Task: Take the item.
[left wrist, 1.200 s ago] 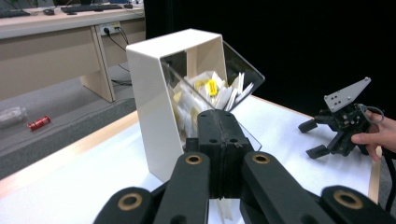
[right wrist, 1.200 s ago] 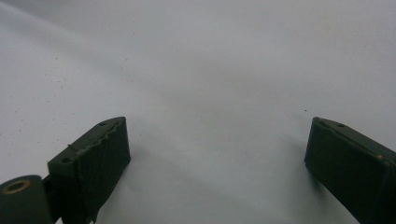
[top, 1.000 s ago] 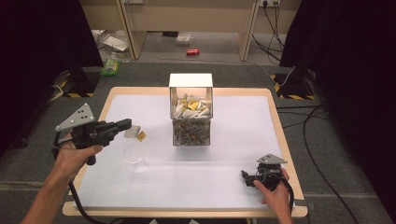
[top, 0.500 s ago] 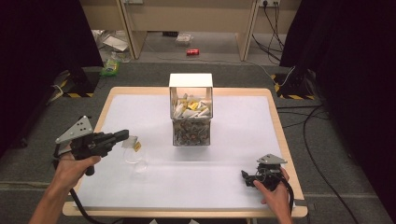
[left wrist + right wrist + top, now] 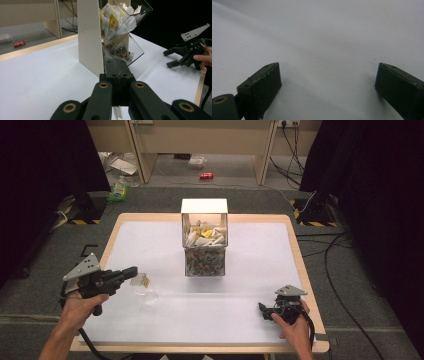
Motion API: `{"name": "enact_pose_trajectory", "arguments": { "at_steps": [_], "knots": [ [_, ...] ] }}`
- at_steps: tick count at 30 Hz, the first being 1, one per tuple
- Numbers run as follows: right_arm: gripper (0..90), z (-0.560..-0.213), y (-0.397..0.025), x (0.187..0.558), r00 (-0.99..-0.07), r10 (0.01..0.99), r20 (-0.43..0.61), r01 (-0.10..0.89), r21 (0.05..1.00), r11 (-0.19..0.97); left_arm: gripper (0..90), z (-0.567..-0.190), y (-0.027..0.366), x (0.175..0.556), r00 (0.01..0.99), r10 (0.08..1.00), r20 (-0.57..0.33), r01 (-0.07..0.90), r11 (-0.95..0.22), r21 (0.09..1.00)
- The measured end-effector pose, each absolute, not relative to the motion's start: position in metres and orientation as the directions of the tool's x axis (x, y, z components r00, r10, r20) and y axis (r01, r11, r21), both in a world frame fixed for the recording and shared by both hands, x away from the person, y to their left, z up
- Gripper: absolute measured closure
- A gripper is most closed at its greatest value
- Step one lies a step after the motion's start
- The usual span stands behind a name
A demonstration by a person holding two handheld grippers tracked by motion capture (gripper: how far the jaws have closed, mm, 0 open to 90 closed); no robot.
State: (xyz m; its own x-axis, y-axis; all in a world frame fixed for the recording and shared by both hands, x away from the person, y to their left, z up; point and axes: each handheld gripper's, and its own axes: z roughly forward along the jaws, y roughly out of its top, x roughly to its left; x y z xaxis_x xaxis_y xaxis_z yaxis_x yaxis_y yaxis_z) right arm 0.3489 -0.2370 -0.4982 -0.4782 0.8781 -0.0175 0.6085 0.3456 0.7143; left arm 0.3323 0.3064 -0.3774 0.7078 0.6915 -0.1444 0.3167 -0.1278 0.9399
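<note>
White-topped bench, with a clear two-tier dispenser of tea bags mid-surface: left claw clamped on a tea bag above a clear cup, light, limp, tearable, best pinched at its paper edge; right claw resting apart, empty.

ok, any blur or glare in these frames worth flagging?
High view: even light, mild softness, clear cup barely readable on the white table. Left gripper view: near jaws soft, dispenser sharp, background dark. Right gripper view: open jaws blurred, soft shadows beneath them.
</note>
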Motion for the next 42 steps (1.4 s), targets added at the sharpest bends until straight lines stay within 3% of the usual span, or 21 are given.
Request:
{"name": "enact_pose_trajectory", "arguments": {
  "at_steps": [10,42],
  "knots": [
    [7.2,-0.498,-0.237,0.349,-0.478,0.878,-0.018,0.608,0.715,0.346,89.6,-0.402,0.308,0.338,0.675,0.717,-0.173,0.361,-0.117,0.925],
    [7.2,-0.498,-0.237,0.349,-0.478,0.878,-0.017,0.608,0.714,0.346,89.5,-0.431,0.299,0.339,0.644,0.752,-0.138,0.357,-0.136,0.924]
  ]
}}
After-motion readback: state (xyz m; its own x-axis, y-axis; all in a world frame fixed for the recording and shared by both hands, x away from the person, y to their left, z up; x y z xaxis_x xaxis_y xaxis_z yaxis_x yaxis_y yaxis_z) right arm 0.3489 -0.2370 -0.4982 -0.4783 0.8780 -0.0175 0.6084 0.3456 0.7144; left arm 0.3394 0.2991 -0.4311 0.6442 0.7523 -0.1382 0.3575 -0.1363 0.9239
